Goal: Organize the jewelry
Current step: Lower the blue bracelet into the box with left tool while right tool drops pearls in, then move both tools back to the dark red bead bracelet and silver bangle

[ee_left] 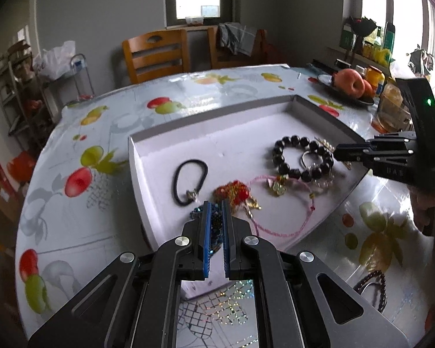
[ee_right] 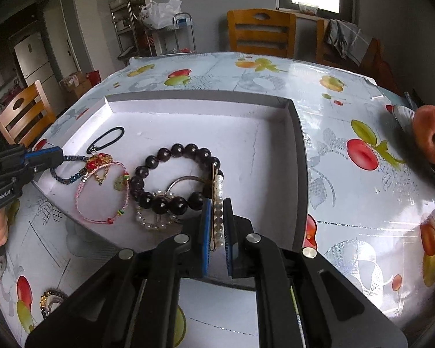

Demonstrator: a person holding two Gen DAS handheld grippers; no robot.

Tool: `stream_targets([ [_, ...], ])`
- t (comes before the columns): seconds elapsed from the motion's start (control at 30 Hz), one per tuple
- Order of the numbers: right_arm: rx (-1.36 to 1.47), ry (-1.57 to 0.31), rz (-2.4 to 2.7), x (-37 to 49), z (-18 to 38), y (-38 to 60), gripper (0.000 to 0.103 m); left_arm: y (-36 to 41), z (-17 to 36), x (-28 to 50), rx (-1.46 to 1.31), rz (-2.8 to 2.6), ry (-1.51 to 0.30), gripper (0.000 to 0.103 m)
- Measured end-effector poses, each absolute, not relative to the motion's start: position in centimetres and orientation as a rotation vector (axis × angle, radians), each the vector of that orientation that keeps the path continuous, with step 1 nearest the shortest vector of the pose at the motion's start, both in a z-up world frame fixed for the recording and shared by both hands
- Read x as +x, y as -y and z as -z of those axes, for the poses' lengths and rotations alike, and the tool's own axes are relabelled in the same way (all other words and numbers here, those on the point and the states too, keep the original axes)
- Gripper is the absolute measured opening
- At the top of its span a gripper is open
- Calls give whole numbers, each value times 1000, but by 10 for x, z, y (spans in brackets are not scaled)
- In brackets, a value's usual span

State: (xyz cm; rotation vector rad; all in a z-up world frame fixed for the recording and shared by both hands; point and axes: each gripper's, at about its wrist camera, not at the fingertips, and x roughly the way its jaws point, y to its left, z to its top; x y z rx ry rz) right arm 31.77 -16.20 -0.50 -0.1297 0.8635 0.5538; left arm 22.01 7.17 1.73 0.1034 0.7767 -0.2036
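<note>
A shallow white tray (ee_left: 217, 133) (ee_right: 188, 107) holds jewelry. My left gripper (ee_left: 216, 207) is shut on a dark blue beaded bracelet (ee_left: 216, 223) (ee_right: 69, 175) at the tray's near edge. My right gripper (ee_right: 216, 203) (ee_left: 337, 154) is shut on a pearl hair clip (ee_right: 218, 203) beside a black bead bracelet (ee_left: 301, 156) (ee_right: 174, 174). Also in the tray lie a black hair tie (ee_left: 188, 182) (ee_right: 105, 139), a red and gold ornament (ee_left: 235, 192) (ee_right: 98, 161), a pink cord bracelet (ee_left: 275, 203) (ee_right: 101, 194) and a clear crystal bracelet (ee_right: 155, 213).
A dark bracelet (ee_left: 372, 288) (ee_right: 50, 300) lies on the fruit-print tablecloth outside the tray. A plate of peaches (ee_left: 351, 82) (ee_right: 432, 137) and jars (ee_left: 391, 107) stand at the table's right. Wooden chairs (ee_left: 156, 53) (ee_right: 261, 32) stand behind the table.
</note>
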Motion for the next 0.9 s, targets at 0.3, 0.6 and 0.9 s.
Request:
stream_targets([
  [0.3, -135, -829, -569, 307, -4, 162, 20, -67, -17, 206, 113, 204, -763, 31],
  [0.6, -126, -773, -593, 280, -18, 167, 23, -53, -29, 171, 166, 198, -682, 65],
  [0.9, -142, -804, -665, 239, -12, 160, 30, -48, -23, 145, 140, 249, -696, 74],
])
